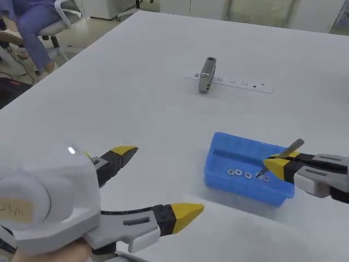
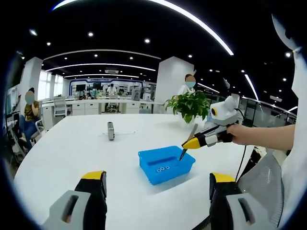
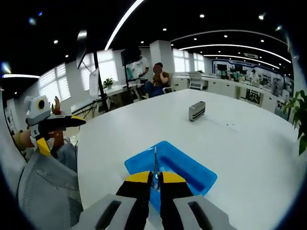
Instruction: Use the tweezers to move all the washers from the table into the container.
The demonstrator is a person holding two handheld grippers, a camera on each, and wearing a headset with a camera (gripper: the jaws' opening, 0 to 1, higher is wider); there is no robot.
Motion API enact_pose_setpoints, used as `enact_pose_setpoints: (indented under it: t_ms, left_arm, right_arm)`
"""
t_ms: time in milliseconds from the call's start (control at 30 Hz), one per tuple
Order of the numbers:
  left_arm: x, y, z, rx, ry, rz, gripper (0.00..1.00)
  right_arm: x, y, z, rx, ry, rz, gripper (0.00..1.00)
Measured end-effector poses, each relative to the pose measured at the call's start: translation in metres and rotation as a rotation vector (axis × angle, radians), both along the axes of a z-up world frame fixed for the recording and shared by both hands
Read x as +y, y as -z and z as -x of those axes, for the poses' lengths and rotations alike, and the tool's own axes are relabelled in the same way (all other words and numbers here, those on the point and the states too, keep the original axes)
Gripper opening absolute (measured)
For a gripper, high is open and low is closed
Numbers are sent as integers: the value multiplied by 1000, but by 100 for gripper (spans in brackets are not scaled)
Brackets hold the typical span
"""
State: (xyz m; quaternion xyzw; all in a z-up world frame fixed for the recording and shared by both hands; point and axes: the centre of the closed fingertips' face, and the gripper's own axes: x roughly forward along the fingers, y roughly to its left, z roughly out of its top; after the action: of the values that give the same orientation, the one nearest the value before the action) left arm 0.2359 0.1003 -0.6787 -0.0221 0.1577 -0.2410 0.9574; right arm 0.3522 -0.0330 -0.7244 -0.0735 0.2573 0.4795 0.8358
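Right gripper (image 1: 275,164), at the frame's lower right: jaws clamped on the tweezers (image 1: 289,148), whose tips reach into the blue container (image 1: 240,147) holding the washers (image 1: 238,173). Left gripper (image 1: 163,180), lower left: jaws spread wide, empty, above the table (image 1: 136,98).

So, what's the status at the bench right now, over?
Left gripper open. Right gripper shut on tweezers, tips in blue container. Washers lying inside. Nothing in the way.

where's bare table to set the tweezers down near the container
Bare table lies between the left gripper and the blue container, and between it and the silver box. Crowded inside the container: washers and tweezers.
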Motion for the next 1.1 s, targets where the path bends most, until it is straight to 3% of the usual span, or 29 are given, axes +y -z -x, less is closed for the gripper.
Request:
enact_pose_setpoints:
  t_ms: [100, 400, 733, 867, 933, 1100]
  left_arm:
    - [1, 2, 1, 5, 4, -4, 90]
    - [4, 5, 2, 15, 3, -3, 90]
    - [10, 7, 4, 16, -6, -2, 90]
    - [17, 7, 4, 18, -12, -11, 90]
    - [22, 8, 3, 20, -9, -35, 91]
    - [23, 4, -1, 18, 50, -72, 91]
  right_arm:
    - [-5, 12, -10, 23, 34, 22, 3]
    - [-1, 33, -23, 62, 44, 38, 3]
    - [5, 51, -25, 80, 27, 73, 3]
    - [7, 50, -25, 64, 11, 73, 3]
    - [8, 50, -24, 56, -2, 81, 4]
    - [4, 38, -26, 5, 10, 70, 4]
